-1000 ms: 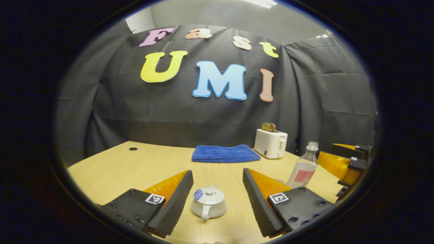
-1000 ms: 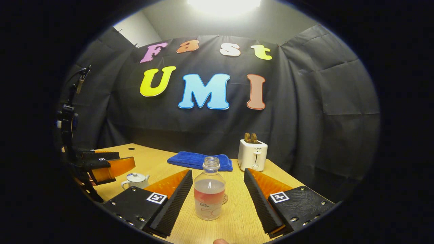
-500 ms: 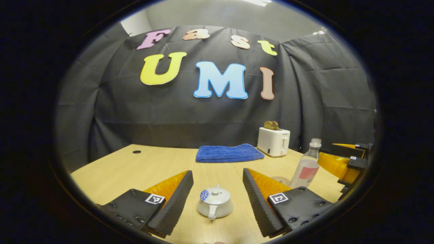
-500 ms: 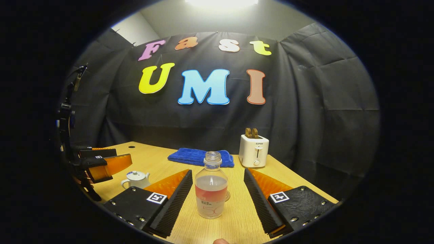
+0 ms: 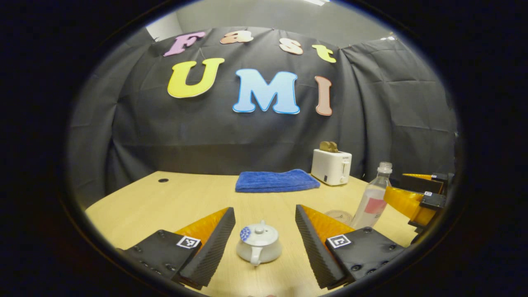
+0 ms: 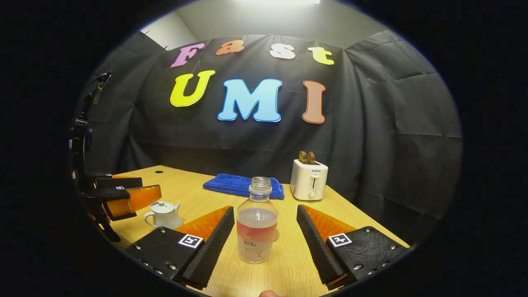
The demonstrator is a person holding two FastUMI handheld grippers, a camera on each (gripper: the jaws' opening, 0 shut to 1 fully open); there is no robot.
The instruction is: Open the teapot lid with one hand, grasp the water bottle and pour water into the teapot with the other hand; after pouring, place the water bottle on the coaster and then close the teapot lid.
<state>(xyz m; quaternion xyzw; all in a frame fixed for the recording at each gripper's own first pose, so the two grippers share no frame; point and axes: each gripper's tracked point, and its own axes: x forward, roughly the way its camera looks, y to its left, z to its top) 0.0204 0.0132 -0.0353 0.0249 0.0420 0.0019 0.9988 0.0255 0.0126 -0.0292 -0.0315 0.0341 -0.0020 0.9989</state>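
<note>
A small white teapot (image 5: 259, 247) with its lid on stands on the wooden table, between the fingers of my open left gripper (image 5: 265, 241), which touch nothing. The teapot (image 6: 163, 214) also appears at the left in the right gripper view, beside the left gripper (image 6: 123, 198). An uncapped clear water bottle (image 6: 256, 226), partly filled, stands upright between the spread fingers of my open right gripper (image 6: 265, 237), apart from both. In the left gripper view the bottle (image 5: 372, 197) stands at the right, with the round coaster (image 5: 339, 216) just left of it and the right gripper (image 5: 416, 198) behind it.
A folded blue towel (image 5: 275, 181) lies at the back of the table (image 5: 173, 198). A white toaster (image 5: 331, 166) holding toast stands to its right near the cloth wall. A small dark hole (image 5: 163, 180) marks the far left tabletop.
Both grippers have eased forward and slightly lower. The teapot and the bottle now sit a little deeper between their fingers. Nothing has been taken hold of.
</note>
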